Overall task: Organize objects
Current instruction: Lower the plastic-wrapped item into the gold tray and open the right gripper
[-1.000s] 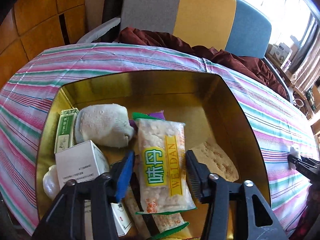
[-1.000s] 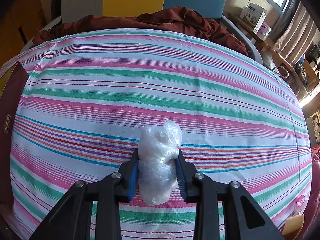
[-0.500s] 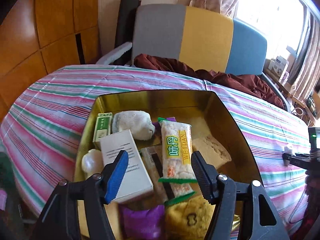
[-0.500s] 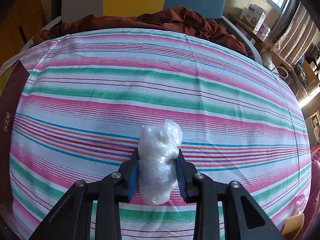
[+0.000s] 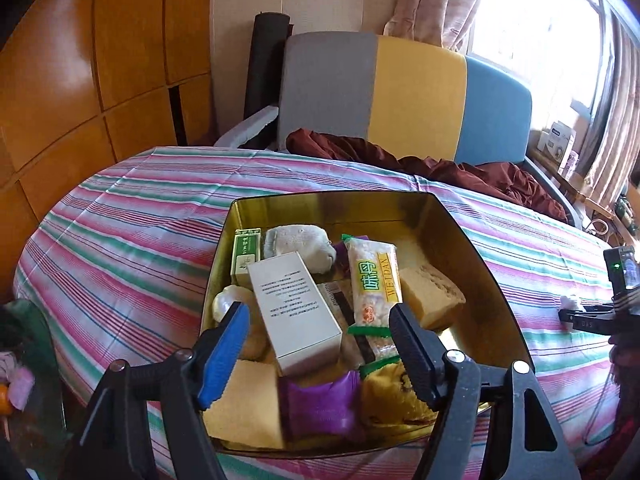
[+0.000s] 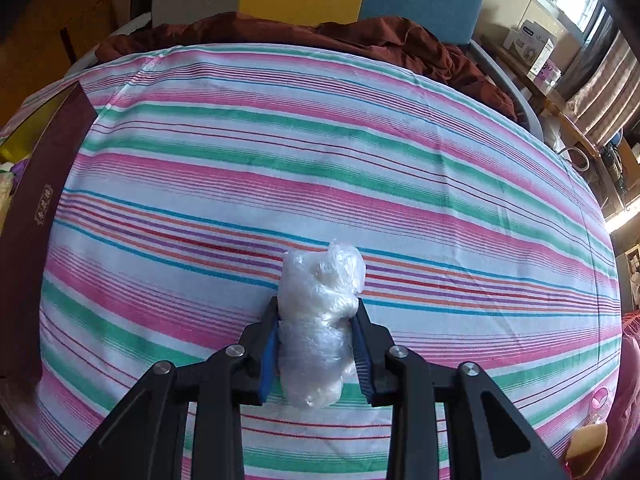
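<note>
Right wrist view shows me the bundle, a lump of crumpled clear plastic wrap, standing lengthwise along the fingers, its long axis running away from the camera and its knotted end pointing out past the tips. My right gripper is clenched on it, both pads pressed into its lower half, and it hangs over the striped cloth to the right of the tin, whose maroon outer wall is cut off at the left edge. In the left wrist view my left gripper is above the near part of the tin with its jaws opening and nothing between the pads; they touch no item. Beneath them the gold-lined tin is crowded: a white box lies with its long side running from the far left toward the near right, a snack pack marked WEIDAN lies lengthwise front to back, a green box lines the left wall, and a grey sock sits behind. A purple packet and a yellow packet at the near wall are blurred, so I can't read them. The right gripper shows only as a dark sliver at the right edge, with what may be the bundle as a small white speck at its tip. Layers under the top items are hidden.
</note>
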Demonstrator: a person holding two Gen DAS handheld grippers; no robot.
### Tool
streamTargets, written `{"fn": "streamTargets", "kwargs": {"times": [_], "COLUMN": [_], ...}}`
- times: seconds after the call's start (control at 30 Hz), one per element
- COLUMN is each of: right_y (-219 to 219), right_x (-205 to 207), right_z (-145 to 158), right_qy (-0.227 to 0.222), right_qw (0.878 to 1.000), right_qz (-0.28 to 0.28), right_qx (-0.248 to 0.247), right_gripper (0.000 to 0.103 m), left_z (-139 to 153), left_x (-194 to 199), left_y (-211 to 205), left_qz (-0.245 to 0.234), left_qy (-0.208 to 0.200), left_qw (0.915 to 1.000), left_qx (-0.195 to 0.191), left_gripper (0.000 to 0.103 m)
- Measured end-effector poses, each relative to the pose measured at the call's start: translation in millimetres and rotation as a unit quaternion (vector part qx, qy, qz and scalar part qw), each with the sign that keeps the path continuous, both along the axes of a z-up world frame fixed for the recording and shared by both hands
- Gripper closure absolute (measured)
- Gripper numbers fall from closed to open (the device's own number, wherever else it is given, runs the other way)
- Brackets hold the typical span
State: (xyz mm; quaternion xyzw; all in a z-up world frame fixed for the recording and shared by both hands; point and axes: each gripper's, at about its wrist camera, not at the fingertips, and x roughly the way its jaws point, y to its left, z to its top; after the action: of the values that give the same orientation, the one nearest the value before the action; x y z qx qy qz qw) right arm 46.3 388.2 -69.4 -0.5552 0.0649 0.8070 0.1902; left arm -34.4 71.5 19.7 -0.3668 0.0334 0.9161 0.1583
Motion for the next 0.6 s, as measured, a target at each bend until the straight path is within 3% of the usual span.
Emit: {"fn": "streamTargets", "kwargs": {"times": [0.13,0.33,0.6], "right_y": [-23,-70,-150], "right_x": [-3,-14,-32], "right_z": [4,34,78], "right_qy": [0.008,0.062,0.135], "right_qw": [1.000,0.996,0.977], "right_qz": [0.016,0.045,0.139], "right_qx": [-0.024,-0.049,-0.084], "right_gripper": [0.072,0.072,0.072], "left_z": [-3,-6,-10], "left_x": [2,4,5], "left_y": [-10,-24,-39], "left_qz": [0.009,0.024,0.037], "left_qy": [-0.003,-0.004,-0.005], "left_qw": [1.0000,0.9997,0.9992], "left_qx": [0.002,0.008,0.011], "left_gripper": [0.029,0.026,0.022]}}
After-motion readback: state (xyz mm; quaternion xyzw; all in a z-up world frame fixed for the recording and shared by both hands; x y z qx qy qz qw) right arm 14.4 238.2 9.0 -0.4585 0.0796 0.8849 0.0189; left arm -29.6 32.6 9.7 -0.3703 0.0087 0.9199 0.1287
